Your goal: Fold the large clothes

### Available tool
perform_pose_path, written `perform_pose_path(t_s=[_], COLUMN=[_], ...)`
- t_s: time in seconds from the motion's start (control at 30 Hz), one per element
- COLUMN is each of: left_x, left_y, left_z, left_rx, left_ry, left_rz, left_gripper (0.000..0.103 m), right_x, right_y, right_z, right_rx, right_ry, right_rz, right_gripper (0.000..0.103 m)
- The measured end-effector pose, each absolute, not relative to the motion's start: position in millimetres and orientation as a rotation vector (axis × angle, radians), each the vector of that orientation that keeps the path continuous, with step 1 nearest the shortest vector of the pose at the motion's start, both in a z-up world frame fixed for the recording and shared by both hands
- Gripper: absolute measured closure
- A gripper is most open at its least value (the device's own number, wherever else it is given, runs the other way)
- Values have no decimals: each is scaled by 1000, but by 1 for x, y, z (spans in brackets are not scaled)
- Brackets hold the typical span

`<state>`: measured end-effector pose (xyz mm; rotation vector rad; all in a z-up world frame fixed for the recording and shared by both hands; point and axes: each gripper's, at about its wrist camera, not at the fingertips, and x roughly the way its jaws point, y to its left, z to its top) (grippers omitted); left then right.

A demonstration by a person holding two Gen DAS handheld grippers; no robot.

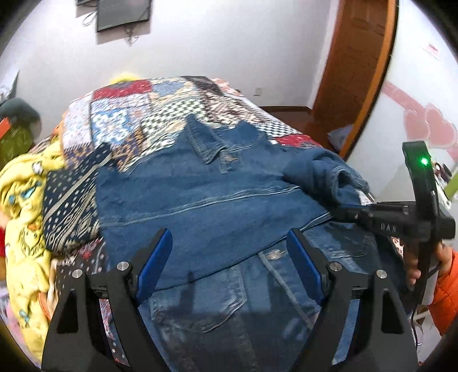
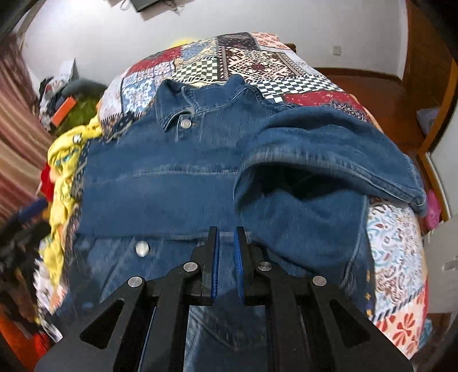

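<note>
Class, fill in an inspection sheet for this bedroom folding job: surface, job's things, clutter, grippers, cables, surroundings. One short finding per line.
Surface: bed with patchwork quilt, mostly covered by the garment.
Job's things: denim jacket lies front up, collar away from the cameras; one sleeve folded across the chest.
Clutter: yellow cloth bunched at the bed's left edge; mixed items beyond it.
Grippers: left gripper open over the jacket; right gripper nearly closed, whether on cloth is unclear.
Cables: wires hang below a wall screen.
Surroundings: white walls, wooden door.
</note>
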<state>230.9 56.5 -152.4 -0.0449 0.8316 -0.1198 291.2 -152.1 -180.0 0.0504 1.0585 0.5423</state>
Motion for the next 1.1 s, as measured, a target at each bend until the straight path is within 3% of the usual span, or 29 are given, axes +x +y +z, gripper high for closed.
perform_pose_path(t_s=[0.1, 0.17, 0.23, 0.4, 0.67, 0.97, 1.1], left_x=[244, 256, 270, 307, 361, 407, 410], left_y=[36, 17, -3, -56, -153, -218, -240], left_z=[-142, -133, -124, -112, -141, -228, -247], left_rx=[-1, 36, 71, 124, 292, 398, 491], left_ry=[821, 811, 799, 799, 896, 1103, 1077], left_rz=[-159, -196, -232, -341, -489, -542, -530], left_gripper=[21, 21, 20, 13, 13, 14, 15], right_x=[283, 282, 280, 277, 274, 273, 273], right_y=[-168, -185, -210, -263, -329, -352, -354], right_z=[-168, -156, -146, -126, -131, -169, -182], right_rx=[16, 29, 53, 81, 181, 281, 302], right_ry=[1011, 965, 915, 803, 769, 845, 877], right_rz=[523, 479, 418, 249, 92, 37, 29], right_gripper=[90, 78, 53, 31, 27, 27, 27])
